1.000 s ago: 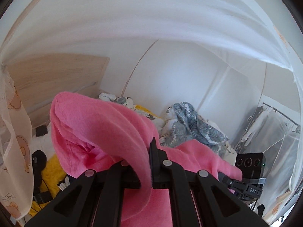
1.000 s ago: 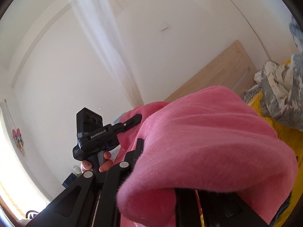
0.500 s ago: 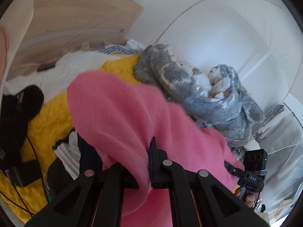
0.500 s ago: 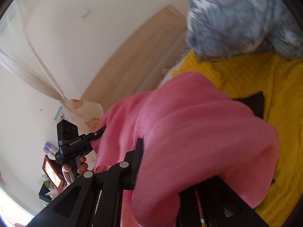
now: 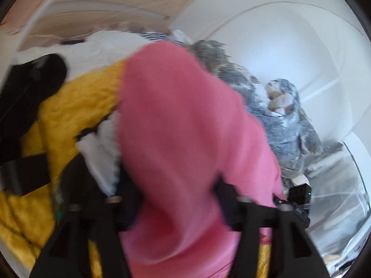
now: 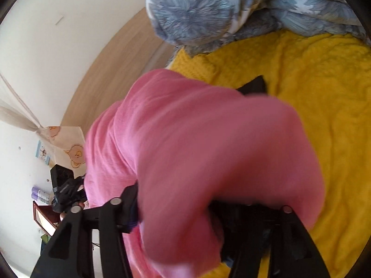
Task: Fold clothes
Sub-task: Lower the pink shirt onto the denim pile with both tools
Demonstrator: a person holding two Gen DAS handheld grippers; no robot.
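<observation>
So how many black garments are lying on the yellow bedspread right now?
3 visible: one black garment far left, another beside the white cloth, and a black corner poking out behind the pink cloth, possibly the same one.

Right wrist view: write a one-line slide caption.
Right gripper opening, its fingers apart around a pink garment draped over a yellow blanket.

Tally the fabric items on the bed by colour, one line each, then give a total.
Pink: 1, the pink garment draped across both sets of fingers
Yellow: 1, the yellow bedspread
Blue-grey floral: 1, the crumpled quilt
White: 2, the white bedding and the white cloth
Black: 1, the black item at the left
Total: 6
</observation>
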